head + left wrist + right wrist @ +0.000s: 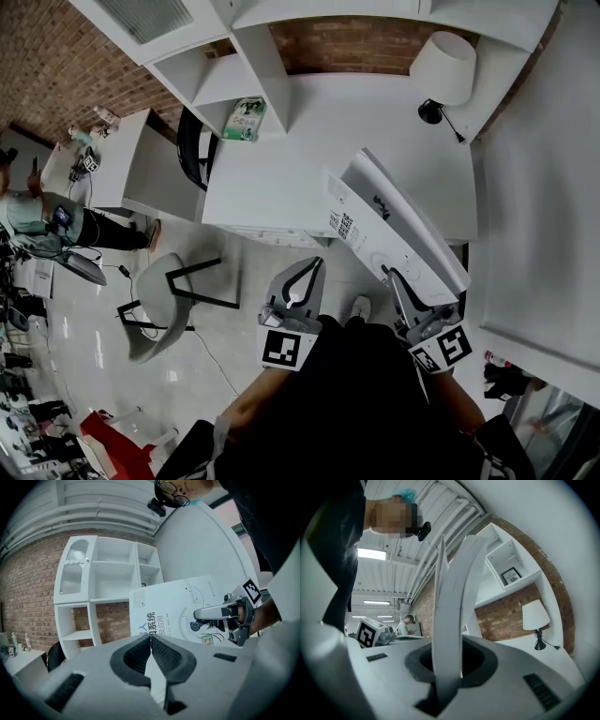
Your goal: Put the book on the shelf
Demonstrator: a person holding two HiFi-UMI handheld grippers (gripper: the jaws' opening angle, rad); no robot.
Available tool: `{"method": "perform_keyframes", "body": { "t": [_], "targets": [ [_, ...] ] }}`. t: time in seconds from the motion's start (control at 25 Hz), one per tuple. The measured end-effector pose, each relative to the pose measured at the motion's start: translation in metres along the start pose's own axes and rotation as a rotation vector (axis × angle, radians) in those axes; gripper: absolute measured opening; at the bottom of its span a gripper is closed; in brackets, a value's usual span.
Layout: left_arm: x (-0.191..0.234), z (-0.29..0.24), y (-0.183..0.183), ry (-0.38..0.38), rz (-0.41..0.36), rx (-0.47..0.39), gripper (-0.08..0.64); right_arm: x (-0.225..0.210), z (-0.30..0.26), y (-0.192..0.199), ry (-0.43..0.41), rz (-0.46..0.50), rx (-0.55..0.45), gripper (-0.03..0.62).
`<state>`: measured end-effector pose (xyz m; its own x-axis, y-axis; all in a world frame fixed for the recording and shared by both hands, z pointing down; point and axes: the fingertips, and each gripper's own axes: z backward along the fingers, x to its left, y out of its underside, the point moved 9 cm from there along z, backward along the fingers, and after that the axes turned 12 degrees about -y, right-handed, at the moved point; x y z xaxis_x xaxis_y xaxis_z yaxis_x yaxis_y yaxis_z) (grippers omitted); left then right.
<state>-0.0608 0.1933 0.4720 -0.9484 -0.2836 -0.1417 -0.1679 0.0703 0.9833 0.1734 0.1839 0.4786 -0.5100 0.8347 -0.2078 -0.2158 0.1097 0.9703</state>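
Right gripper view: book (448, 606) clamped in right tool (447, 670).

Overhead and jaw-level views of book (380, 230)

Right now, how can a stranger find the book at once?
Find the white desk before the white shelf unit on the brick wall. Above its near edge, the right hand-held gripper holds up a large, thin white book. Unlike the lamp standing on the desk, it is in the air, with black print on its cover.
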Motion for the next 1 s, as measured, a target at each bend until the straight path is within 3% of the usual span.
{"method": "perform_keyframes", "body": {
  "t": [0.4, 0.8, 0.92, 1.0],
  "targets": [
    [0.024, -0.051, -0.001, -0.026, -0.006, 0.019, 0.018, -0.053, -0.038, -0.01, -0.016, -0.009, 0.002, 0.061],
    [0.073, -0.128, -0.013, 0.014, 0.006, -0.043, 0.018, -0.092, -0.103, -0.027, 0.002, 0.024, 0.009, 0.061],
    [0.09, -0.145, -0.025, 0.028, -0.058, -0.087, 0.018, -0.101, -0.122, -0.036, 0.009, 0.042, 0.005, 0.061],
    [0.1, -0.155, -0.031, 0.038, -0.059, -0.104, 0.018, -0.105, -0.134, -0.042, 0.013, 0.059, -0.007, 0.061]
  ]
}}
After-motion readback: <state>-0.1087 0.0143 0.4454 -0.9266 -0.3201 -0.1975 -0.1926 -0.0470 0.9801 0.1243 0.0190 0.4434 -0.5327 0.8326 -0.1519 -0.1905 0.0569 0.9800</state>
